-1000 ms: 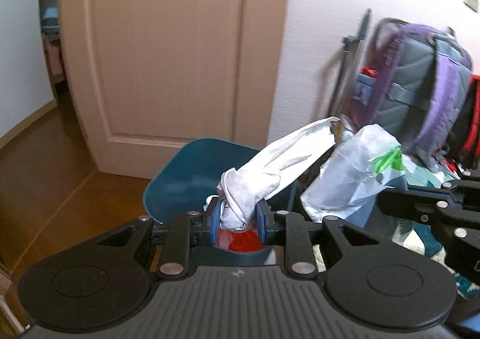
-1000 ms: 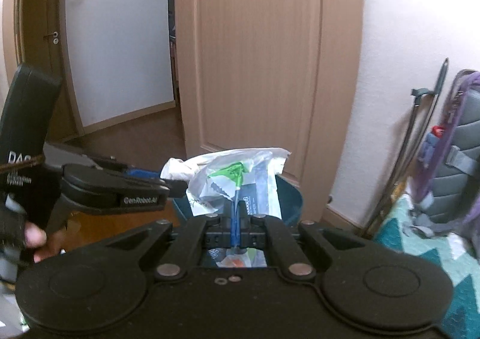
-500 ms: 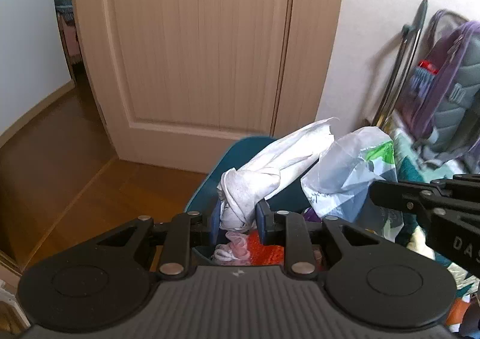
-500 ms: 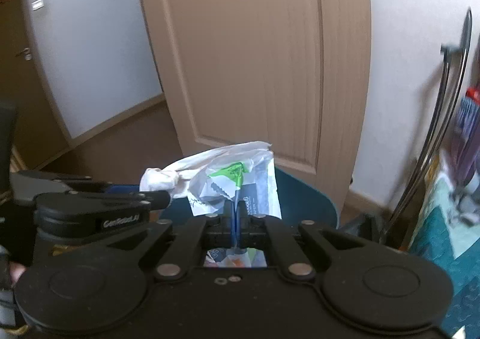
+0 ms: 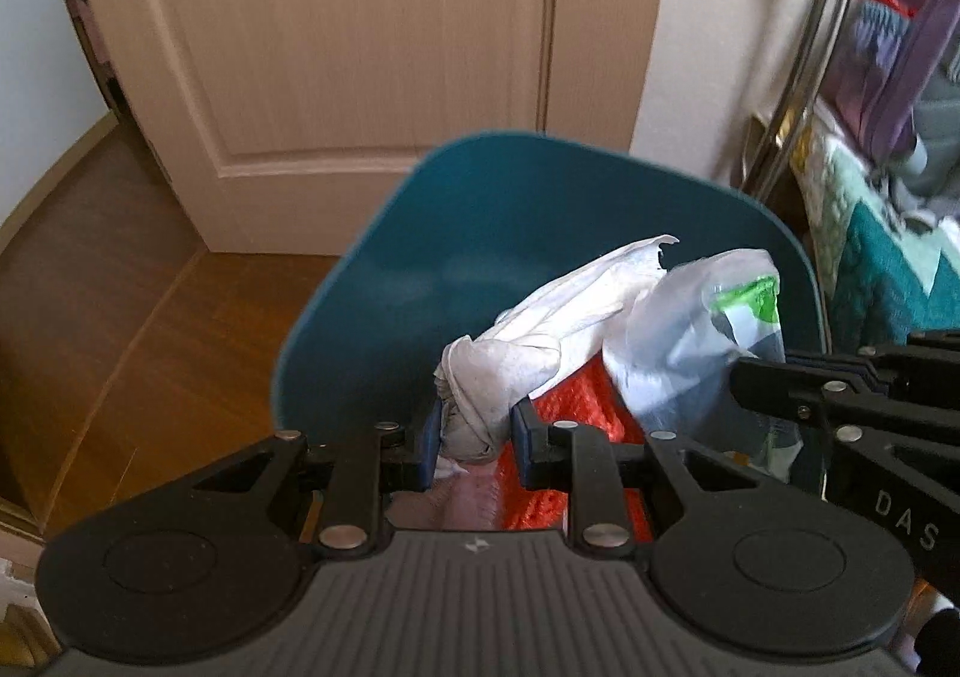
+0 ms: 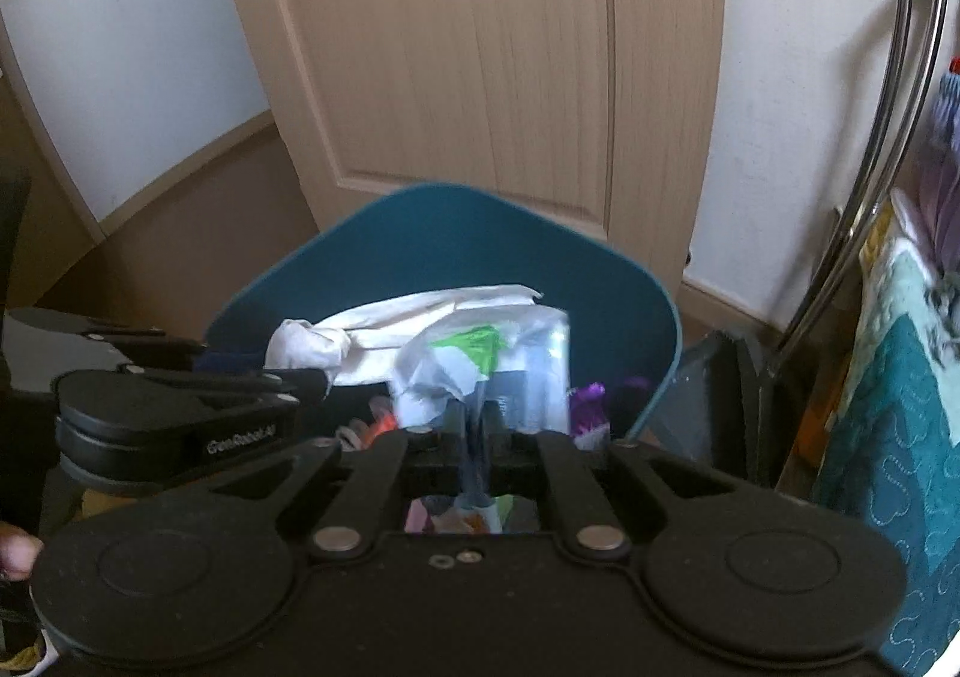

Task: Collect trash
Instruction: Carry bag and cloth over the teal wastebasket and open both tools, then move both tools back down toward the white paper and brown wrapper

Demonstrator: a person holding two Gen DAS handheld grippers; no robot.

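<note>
My left gripper (image 5: 474, 437) is shut on a crumpled white paper tissue (image 5: 540, 341) and holds it over the open teal trash bin (image 5: 480, 221). My right gripper (image 6: 477, 431) is shut on a clear plastic wrapper with green print (image 6: 486, 365), also over the bin (image 6: 456, 239). The wrapper also shows in the left wrist view (image 5: 702, 335), beside the tissue. The tissue shows in the right wrist view (image 6: 384, 329). Red and mixed rubbish (image 5: 570, 431) lies inside the bin.
A beige door (image 6: 492, 47) stands behind the bin. A metal frame (image 6: 882, 149) leans on the white wall to the right, with a purple backpack (image 5: 894, 65) and a teal patterned cloth (image 6: 894, 437). Brown wooden floor (image 5: 120, 281) lies to the left.
Both grippers have moved forward and down over the bin, each still holding its item. The bin now fills much more of both views.
</note>
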